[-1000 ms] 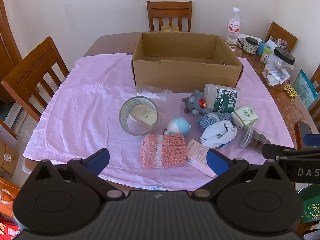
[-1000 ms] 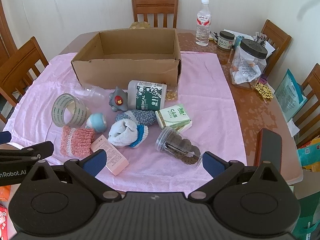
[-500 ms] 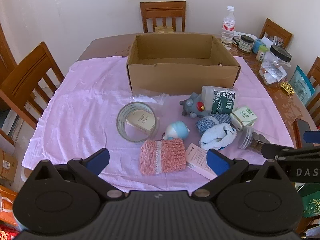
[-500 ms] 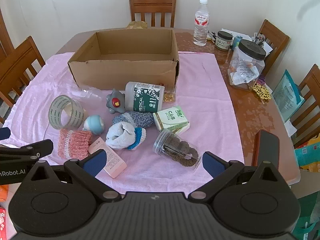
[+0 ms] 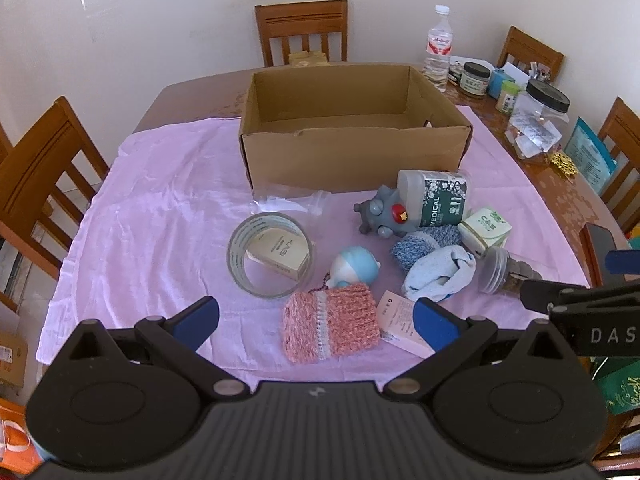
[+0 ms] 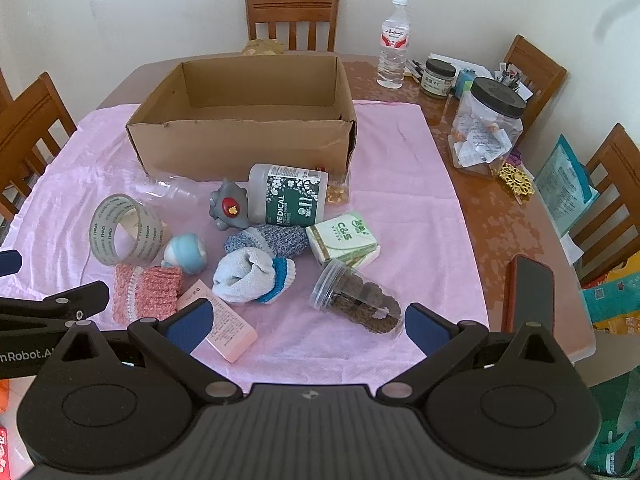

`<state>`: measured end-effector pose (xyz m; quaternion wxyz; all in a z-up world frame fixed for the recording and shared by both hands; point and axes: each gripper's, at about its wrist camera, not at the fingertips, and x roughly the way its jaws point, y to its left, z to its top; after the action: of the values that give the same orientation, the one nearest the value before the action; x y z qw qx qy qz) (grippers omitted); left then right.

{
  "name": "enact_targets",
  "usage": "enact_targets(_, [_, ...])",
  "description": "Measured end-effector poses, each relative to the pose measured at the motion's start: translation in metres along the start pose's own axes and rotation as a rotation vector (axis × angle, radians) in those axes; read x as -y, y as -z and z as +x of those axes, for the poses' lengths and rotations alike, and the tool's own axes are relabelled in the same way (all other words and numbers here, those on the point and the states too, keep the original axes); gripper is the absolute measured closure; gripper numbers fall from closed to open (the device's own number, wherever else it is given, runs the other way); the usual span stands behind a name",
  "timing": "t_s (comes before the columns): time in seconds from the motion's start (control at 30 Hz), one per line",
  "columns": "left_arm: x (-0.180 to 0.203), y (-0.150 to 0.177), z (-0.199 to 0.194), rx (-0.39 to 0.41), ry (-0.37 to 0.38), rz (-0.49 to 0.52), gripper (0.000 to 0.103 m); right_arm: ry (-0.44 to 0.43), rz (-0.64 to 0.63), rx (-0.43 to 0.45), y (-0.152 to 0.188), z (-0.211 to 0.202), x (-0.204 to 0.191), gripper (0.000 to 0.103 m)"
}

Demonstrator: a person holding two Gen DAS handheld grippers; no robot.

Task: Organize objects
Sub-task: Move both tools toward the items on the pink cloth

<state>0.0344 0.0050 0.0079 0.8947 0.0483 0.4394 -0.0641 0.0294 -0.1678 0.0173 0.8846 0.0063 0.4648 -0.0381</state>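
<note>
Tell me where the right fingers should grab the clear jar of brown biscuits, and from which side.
Grip the clear jar across its round body, just behind the lid end, coming from above. It lies on its side on the pink cloth, lid pointing toward the green tissue pack, so the fingers should straddle its width, not its length. The right gripper is open, just short of it.

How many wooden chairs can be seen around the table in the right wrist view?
5. One behind the cardboard box at the far end, two along the right side, two on the left, one barely in frame. More may be hidden.
</note>
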Motion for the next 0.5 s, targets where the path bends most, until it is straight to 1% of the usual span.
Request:
enact_targets(0.27, [-0.010, -0.003, 0.011, 0.012, 0.050, 0.046, 0.001, 0.027, 0.028, 0.000, 0.001, 0.004, -0.008, 0.000])
enact_targets(0.5, [-0.018, 0.002, 0.025, 0.036, 0.116, 0.096, 0.001, 0.043, 0.054, 0.013, 0.006, 0.012, -0.013, 0.000])
